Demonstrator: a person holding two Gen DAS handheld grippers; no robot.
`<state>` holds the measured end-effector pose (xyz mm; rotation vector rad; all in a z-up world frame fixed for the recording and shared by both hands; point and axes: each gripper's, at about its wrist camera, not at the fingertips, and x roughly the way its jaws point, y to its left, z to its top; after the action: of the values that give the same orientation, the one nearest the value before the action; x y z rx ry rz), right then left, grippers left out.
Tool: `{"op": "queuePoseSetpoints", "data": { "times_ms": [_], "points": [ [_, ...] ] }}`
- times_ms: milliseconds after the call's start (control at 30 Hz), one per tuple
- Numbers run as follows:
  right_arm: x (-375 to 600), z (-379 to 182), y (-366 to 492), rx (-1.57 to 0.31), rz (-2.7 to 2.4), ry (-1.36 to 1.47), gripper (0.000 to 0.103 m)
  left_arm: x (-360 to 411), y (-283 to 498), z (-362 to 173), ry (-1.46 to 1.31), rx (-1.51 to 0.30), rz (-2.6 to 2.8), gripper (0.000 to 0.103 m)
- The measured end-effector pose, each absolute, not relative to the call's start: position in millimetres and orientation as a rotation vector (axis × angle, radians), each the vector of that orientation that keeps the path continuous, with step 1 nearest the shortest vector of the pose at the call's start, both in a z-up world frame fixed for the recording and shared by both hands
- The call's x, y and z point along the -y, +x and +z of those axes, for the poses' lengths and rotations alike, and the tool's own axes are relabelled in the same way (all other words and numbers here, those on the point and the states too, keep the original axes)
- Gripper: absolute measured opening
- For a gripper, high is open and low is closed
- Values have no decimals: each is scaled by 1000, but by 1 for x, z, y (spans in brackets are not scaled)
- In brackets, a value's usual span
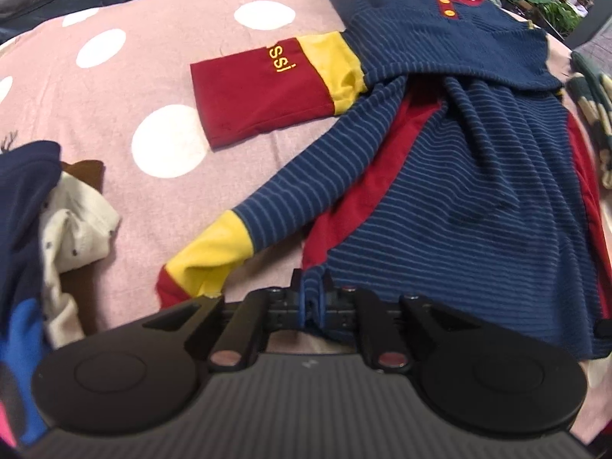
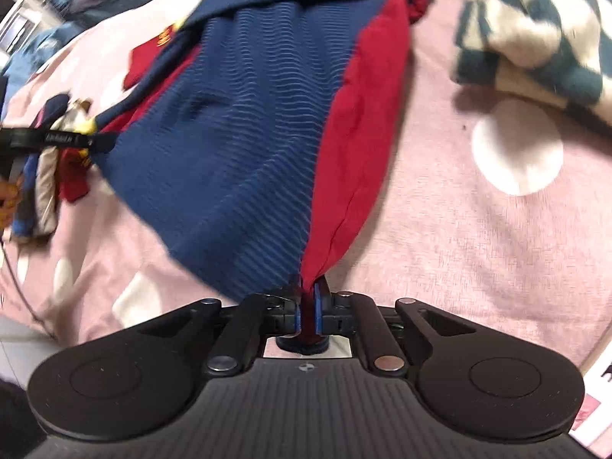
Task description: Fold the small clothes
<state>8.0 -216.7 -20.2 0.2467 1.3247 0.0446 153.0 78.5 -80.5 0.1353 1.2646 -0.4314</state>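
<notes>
On the pink dotted blanket [image 1: 114, 88], the left gripper [image 1: 313, 298] pinches the striped navy-and-red shirt [image 1: 440, 191] at its hem; only this view shows the lettered sleeve [image 1: 267, 88]. The right gripper [image 2: 308, 306] clamps the shirt's red edge; only there, a checkered garment [image 2: 535, 26] lies beside it.

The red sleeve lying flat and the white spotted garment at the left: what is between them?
Only bare pink dotted blanket between red sleeve and white garment, in the left wrist view.
</notes>
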Motion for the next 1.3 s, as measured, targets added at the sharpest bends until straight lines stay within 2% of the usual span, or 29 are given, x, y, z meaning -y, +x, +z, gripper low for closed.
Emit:
{"op": "queuePoseSetpoints", "data": {
  "times_ms": [267,367,500,800,833,867,933,967,1000,1167,1300],
  "points": [
    [221,5,-19,-1396,127,213,9,-110,121,-65,190,-1338,-463,6],
    [220,2,-30,-1449,151,227,9,-119,97,-66,242,-1371,-477,6],
    [216,-6,-43,-1509,170,240,9,-134,80,-74,172,-1443,-443,6],
    [229,-22,-49,-1566,127,292,10,-120,65,-88,248,-1472,-452,8],
    [230,-21,-48,-1557,128,279,12,-119,67,-88,245,-1477,-442,15],
    [228,-20,-47,-1551,117,253,20,-119,69,-88,248,-1482,-433,20],
    [227,-21,-47,-1573,90,196,60,-118,71,-87,299,-1483,-402,62],
    [229,-20,-48,-1576,72,182,68,-119,72,-85,325,-1478,-383,71],
    [232,-15,-51,-1557,51,183,68,-121,72,-82,337,-1474,-374,82],
    [239,25,-46,-1414,41,120,67,-145,76,-52,269,-1471,-342,83],
    [226,44,-11,-1298,117,47,68,-145,101,-23,135,-1372,-344,84]
  ]
}}
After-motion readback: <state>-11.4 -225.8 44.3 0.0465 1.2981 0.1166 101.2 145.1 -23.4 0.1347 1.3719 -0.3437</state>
